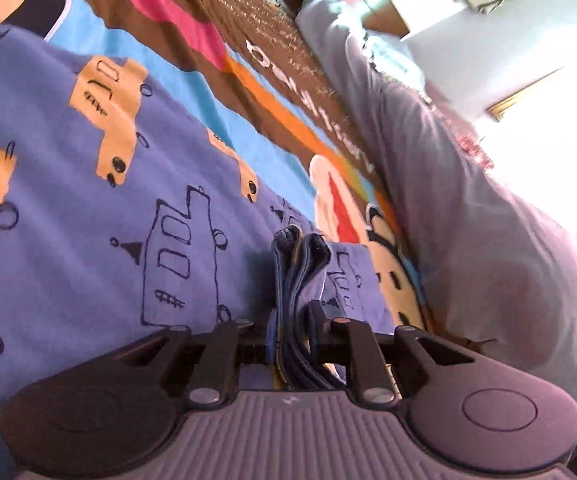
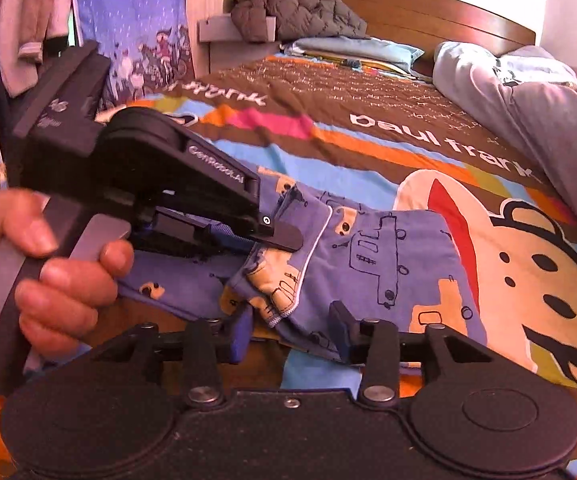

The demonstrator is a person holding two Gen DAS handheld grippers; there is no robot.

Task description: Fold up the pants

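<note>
Only right view shows hand [image 2: 48,264] gripping pants [image 2: 368,256].

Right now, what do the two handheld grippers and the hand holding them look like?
Both are black plastic. The right gripper has two round side discs, silver pivot screws and blue-padded fingers. The left gripper, seen side-on from the right wrist, carries white "GenRobot.AI" lettering, a grey trigger plate and flat black fingers; from its own camera a ribbed grey centre panel shows between its discs. The bare left hand shows no sleeve.
</note>
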